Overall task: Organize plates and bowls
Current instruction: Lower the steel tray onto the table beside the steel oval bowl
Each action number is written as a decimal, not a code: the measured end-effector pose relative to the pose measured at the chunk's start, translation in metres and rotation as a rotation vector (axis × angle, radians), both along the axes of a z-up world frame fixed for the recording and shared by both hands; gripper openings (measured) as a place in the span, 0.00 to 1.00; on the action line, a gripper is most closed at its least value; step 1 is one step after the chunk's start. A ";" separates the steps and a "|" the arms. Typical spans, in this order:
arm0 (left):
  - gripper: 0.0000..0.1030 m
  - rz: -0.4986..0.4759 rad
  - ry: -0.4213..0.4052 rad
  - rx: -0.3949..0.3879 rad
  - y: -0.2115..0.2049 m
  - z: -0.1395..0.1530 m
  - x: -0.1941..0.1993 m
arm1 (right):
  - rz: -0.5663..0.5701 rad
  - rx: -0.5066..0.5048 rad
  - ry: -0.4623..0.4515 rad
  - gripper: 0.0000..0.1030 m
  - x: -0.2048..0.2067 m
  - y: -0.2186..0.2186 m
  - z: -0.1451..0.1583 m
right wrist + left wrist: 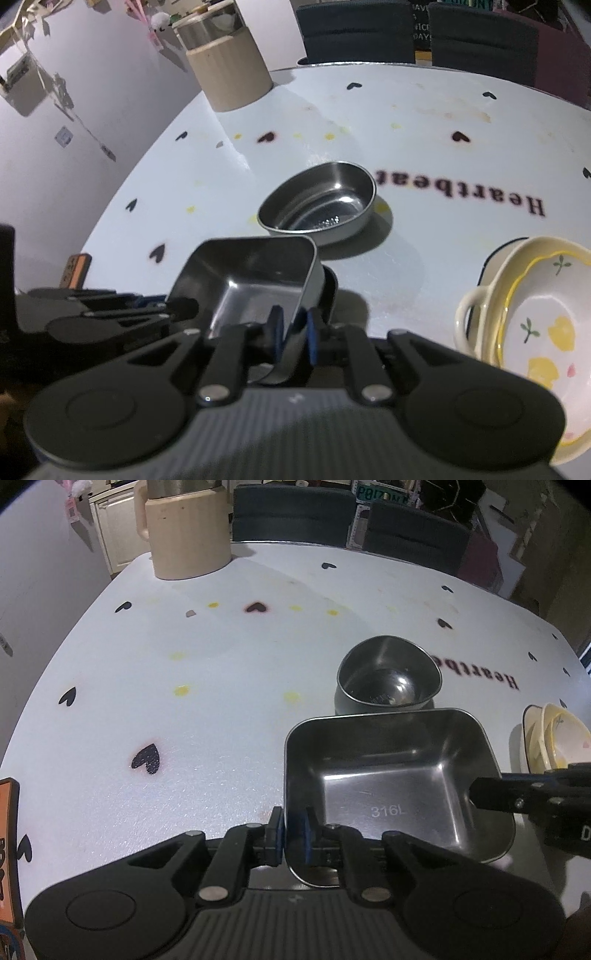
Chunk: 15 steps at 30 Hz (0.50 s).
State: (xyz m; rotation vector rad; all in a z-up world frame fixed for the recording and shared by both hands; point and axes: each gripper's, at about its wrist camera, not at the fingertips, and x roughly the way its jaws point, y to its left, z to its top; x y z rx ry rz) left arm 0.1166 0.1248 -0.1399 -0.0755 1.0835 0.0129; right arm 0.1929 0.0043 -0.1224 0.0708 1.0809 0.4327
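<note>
Nearest the lens, the left gripper (293, 830) has its blue pads closed down onto the left wall of the square steel tray (391, 775), one pad outside and one inside, with only the thin metal between them. From the other side, the right gripper (293, 334) pinches the tray's near rim in the same way, almost fully closed on the wall. So both tongs hold one tray, which in the right wrist view looks tilted and lifted off the white heart-printed table (184, 720).

Just ahead of the tongs, past the tray's far edge, sits the round steel bowl (317, 203), upright and empty. Further right of the right gripper lies the stacked ceramic bowls (532, 314), a flowered dish nested in a cream handled one. Far ahead and left stands a beige jug (184, 531).

I judge the step in hand to be carrying the tray toward its stacking place, probably the steel bowl. The next move calls for both tongs to travel together and level the tray, or for one to let go cleanly so it does not twist.

The tray's underside and whether any corner touches the table are hidden behind the fingers. The ceramic stack is cut off at the frame edge in both views, and an orange object (9, 849) at far left is too cropped to name.
</note>
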 end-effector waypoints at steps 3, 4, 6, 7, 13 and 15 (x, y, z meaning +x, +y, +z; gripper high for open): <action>0.09 -0.013 0.001 0.003 -0.002 -0.001 0.000 | 0.024 -0.049 -0.005 0.13 0.000 0.004 -0.003; 0.09 -0.015 0.001 0.001 -0.002 -0.001 0.000 | 0.032 -0.063 -0.008 0.12 0.000 0.005 -0.004; 0.10 -0.013 -0.001 -0.009 -0.001 0.000 0.000 | 0.039 -0.087 -0.005 0.11 0.000 0.006 -0.006; 0.10 -0.012 -0.005 -0.009 0.000 0.001 0.000 | 0.042 -0.100 -0.003 0.11 0.000 0.007 -0.008; 0.12 -0.015 -0.001 0.004 0.000 0.000 0.001 | 0.048 -0.125 0.030 0.11 0.003 0.007 -0.016; 0.13 -0.019 -0.002 0.013 -0.001 0.000 0.001 | 0.043 -0.123 0.043 0.11 0.004 0.005 -0.019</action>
